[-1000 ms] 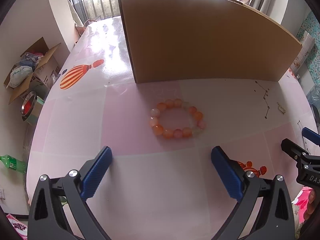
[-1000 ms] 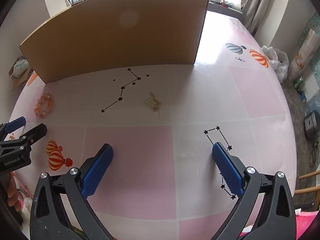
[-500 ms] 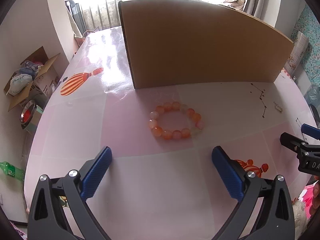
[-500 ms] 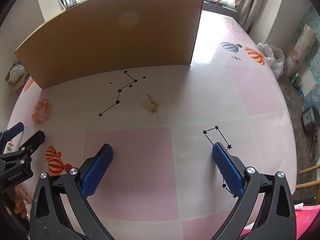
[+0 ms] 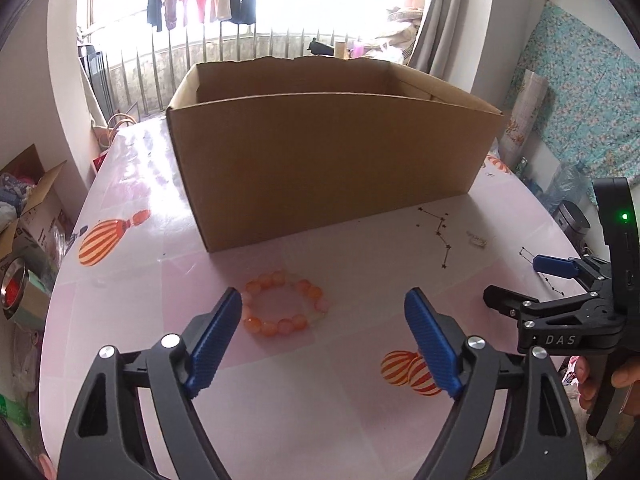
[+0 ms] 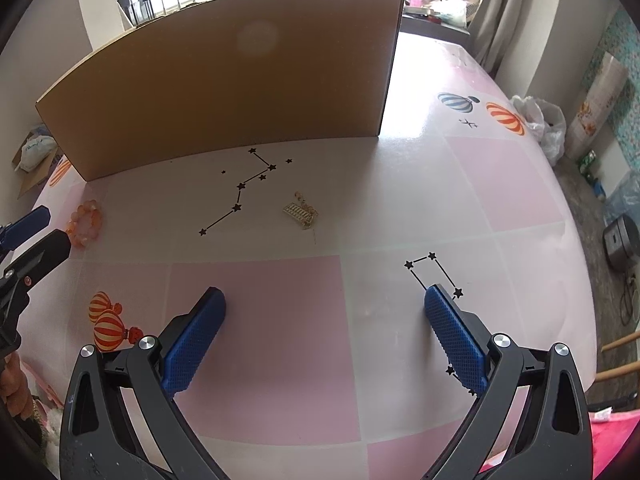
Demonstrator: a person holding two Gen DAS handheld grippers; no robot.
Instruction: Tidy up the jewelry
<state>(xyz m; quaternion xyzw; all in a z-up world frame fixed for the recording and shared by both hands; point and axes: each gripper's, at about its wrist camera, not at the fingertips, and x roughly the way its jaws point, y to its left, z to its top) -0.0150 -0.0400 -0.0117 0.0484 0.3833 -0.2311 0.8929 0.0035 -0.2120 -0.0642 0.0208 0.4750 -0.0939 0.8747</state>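
An orange bead bracelet (image 5: pixel 285 305) lies on the pink table in front of an open cardboard box (image 5: pixel 328 160). My left gripper (image 5: pixel 323 312) is open and empty, raised just behind the bracelet, its fingers either side of it in the view. A small gold jewelry piece (image 6: pixel 301 213) lies mid-table, also in the left wrist view (image 5: pixel 478 240). My right gripper (image 6: pixel 325 312) is open and empty, well short of the gold piece. The bracelet (image 6: pixel 85 223) and the box (image 6: pixel 224 88) show in the right wrist view. The right gripper (image 5: pixel 528 280) appears at the left view's right edge.
The table (image 6: pixel 280 320) has a pink and white checked cloth with balloon and star prints. The box stands at the back and its inside is mostly hidden. Floor clutter (image 5: pixel 24 216) lies left of the table, a plastic bag (image 6: pixel 544 124) to the right.
The left gripper has risen and tilted up, so the box's open top now shows, and its fingers now frame the bracelet. The right gripper has barely moved.
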